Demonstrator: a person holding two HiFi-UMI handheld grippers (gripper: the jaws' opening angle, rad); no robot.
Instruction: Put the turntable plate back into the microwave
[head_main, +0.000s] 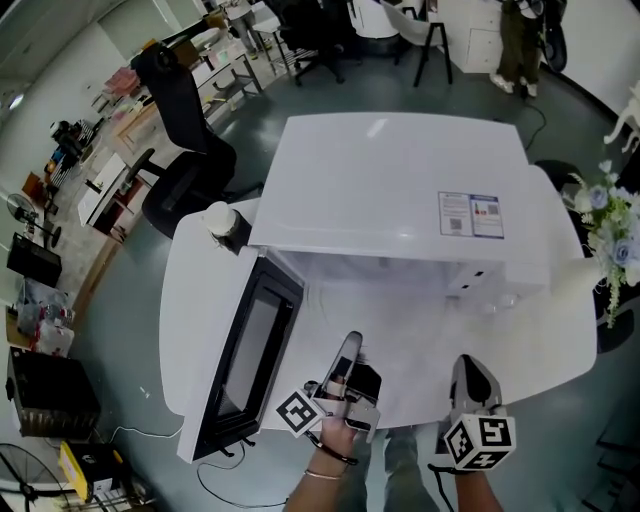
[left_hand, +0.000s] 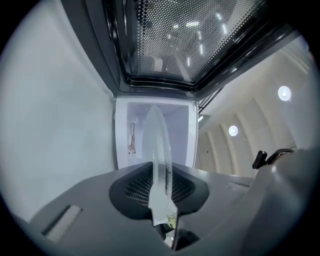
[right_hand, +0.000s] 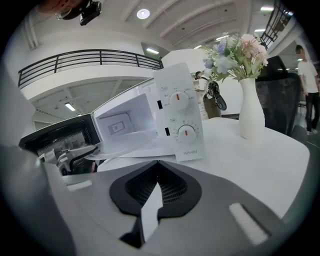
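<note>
Head view looks down on a white microwave (head_main: 400, 180) standing on a round white table (head_main: 190, 300), its door (head_main: 250, 350) swung wide open toward 7 o'clock. Both hands are at 6 o'clock of the frame, in front of the open cavity.

The left hand-held gripper (head_main: 347, 350) is clamped on the rim of the turntable plate (left_hand: 159, 150). In the left gripper view the clear glass disc runs edge-on between the two jaws and reaches ahead toward the pale cavity at 12 o'clock, with the door's perforated window overhead. From the right gripper view the plate lies roughly level at the mouth of the microwave, its far rim at the opening and its near rim in the left gripper at 9 o'clock. Whether the glass touches the cavity floor cannot be made out.

The right hand-held gripper (head_main: 470, 365) hangs over the table at 5 o'clock of the microwave, apart from the plate. Its jaws are together at the tips with nothing between them. It faces the control panel (right_hand: 182, 117), which carries two dials.

A white vase (right_hand: 251, 110) of flowers stands on the table at 3 o'clock of the microwave. A black office chair (head_main: 185, 140) stands on the floor at 10 o'clock.
</note>
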